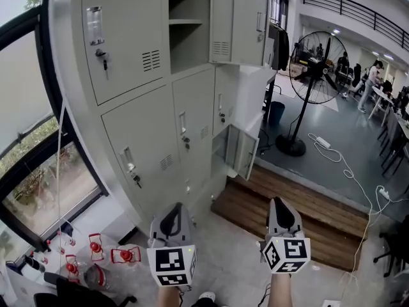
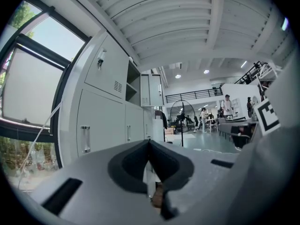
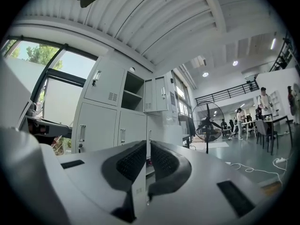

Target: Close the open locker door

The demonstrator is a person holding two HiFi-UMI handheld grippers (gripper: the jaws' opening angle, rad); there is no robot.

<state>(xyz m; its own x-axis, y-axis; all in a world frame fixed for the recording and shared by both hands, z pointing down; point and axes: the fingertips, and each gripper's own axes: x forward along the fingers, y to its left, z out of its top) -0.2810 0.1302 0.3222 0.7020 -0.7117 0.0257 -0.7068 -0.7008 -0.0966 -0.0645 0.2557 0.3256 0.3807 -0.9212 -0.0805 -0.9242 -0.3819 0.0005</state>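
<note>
Left gripper [image 1: 173, 217] and right gripper [image 1: 283, 211]: jaws together, empty, well short of the lockers [image 1: 137, 126]. Open locker door [image 1: 245, 151] is bottom row, ahead. Second open door [image 1: 240, 22] is top row.

Pedestal fan [image 1: 317, 61] on grey floor [image 1: 348, 136]

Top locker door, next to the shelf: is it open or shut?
Open: the top locker door stands swung out, and the shelf inside shows.
</note>
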